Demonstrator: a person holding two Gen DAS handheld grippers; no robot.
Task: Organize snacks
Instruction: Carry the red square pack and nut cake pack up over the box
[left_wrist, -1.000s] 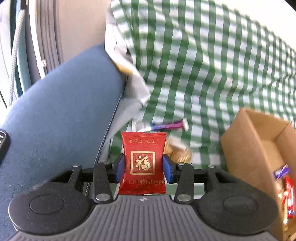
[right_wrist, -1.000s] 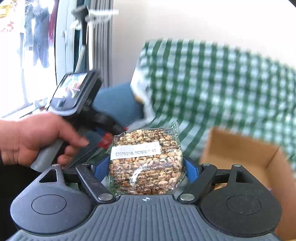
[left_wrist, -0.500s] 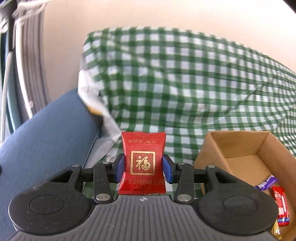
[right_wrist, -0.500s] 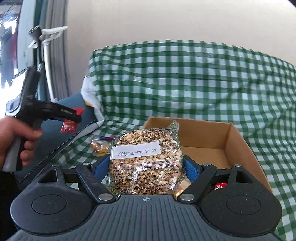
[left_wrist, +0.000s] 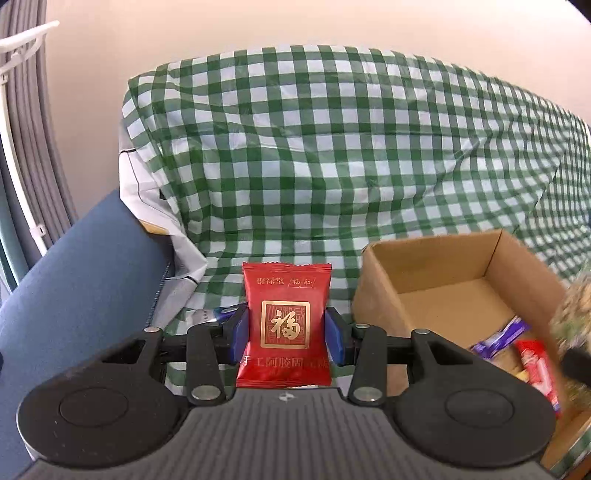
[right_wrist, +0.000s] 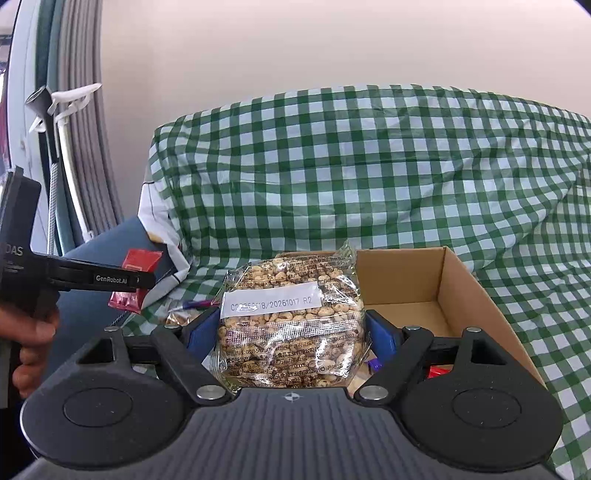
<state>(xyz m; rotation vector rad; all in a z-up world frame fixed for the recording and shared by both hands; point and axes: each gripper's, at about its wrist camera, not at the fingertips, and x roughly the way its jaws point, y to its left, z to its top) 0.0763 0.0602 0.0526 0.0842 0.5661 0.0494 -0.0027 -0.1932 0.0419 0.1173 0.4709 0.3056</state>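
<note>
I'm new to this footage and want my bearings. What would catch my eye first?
Each gripper holds a snack up close: the left gripper is shut on a red packet, the right gripper on a clear bag of puffed cereal. Behind them a cardboard box sits open on a green checked cloth.

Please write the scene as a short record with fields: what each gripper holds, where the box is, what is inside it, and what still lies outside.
left gripper: shut on a red packet, held upright between its fingers
right gripper: shut on a clear bag of puffed snacks
box: open cardboard, on the green checked cloth, just behind the right gripper
in the box: a purple wrapper and a red wrapper
outside the box: a few small snacks on the cloth, left of the bag
</note>
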